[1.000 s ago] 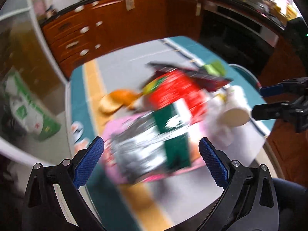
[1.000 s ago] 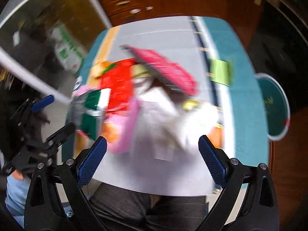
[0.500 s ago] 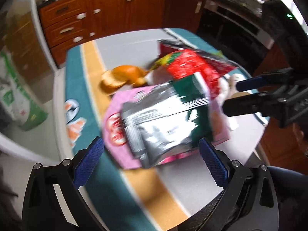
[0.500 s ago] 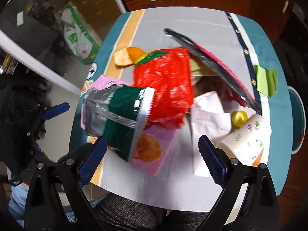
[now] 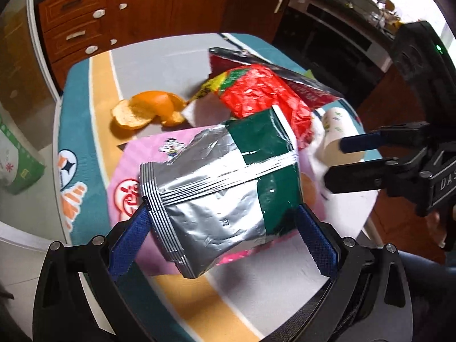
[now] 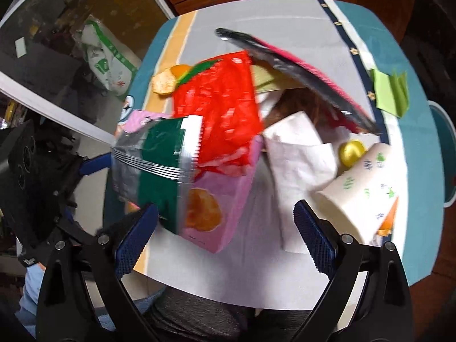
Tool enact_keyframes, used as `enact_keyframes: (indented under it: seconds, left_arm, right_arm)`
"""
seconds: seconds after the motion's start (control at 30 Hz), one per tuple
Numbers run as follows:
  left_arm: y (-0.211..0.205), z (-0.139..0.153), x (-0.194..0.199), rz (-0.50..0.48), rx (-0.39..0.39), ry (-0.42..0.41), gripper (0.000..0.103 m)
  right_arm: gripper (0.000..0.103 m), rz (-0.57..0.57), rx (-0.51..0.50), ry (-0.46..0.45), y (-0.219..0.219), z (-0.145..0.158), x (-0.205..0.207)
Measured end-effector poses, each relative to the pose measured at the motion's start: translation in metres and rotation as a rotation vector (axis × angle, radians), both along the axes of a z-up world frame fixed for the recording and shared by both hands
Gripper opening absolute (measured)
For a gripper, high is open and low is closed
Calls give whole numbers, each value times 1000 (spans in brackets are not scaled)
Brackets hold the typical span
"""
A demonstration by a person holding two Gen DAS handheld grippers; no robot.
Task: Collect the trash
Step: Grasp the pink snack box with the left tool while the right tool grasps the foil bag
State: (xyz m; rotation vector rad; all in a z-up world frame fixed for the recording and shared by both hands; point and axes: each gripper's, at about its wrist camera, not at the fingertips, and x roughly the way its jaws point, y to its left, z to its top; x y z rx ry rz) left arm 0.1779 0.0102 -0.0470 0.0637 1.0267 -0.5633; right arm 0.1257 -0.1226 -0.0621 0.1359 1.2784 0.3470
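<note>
Between the spread left tongs (image 5: 222, 236), silver-green wrapper (image 5: 222, 193); right tongs (image 6: 225, 228) likewise agape, nearby.

Foil bag (image 5: 216, 193): crinkled, glossy silver and green. Red wrapper (image 5: 262, 94): shiny, creased plastic. Napkin (image 6: 299, 148): matt white paper. Cabinets (image 5: 114, 14), upper left: polished wood. Tongs' pads (image 5: 128, 245): textured blue.

Silver-and-green foil bag (image 5: 225, 193), pink packet (image 6: 225, 199), red wrapper (image 5: 265, 97).

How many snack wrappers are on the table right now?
4: silver-green bag nearest the left gripper, pink bag beneath it, red wrapper behind, dark-red foil bag farthest. Others may be hidden underneath.
</note>
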Motion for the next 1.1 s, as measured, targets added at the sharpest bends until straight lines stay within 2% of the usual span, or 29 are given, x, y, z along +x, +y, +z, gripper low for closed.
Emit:
enact_keyframes:
  seconds: [0.17,0.27,0.47,0.53,0.6,0.63,0.67,0.73,0.87,0.97,1.1]
  left_arm:
    - [-1,3,-15,-54,-74,-19,97]
    - [2,-1,-20,-67,-122,15,96]
    - [3,-6,-26,-67,-140,46,96]
    - [4,-5,-28,-65,-138,47,96]
    - [7,-5,-29,-53,-134,51,95]
    - [10,-5,-30,-41,-129,48,95]
    - [13,-4,-30,-27,-121,43,95]
    - [21,-2,-30,-3,-120,43,95]
    - [56,5,-29,91,-118,13,96]
    - [80,1,-21,158,-63,0,95]
    - [94,-15,-3,172,-29,43,95]
  right_arm:
    - [92,55,31,-45,21,6,-4]
    - [92,86,-8,-44,37,2,-2]
    - [92,104,-109,-56,60,-15,-2]
    - [92,119,-132,-85,65,-19,-7]
    - [74,130,-147,-119,66,-18,-13]
    - [53,137,-154,-133,66,-16,-14]
    - [39,141,-133,-128,65,-15,-15]
    - [29,151,-76,-96,60,-15,-14]
    - [26,170,-80,-106,52,-11,-20]
    - [26,145,-98,-102,35,-12,-23]
    - [26,107,-106,-75,18,-24,-25]
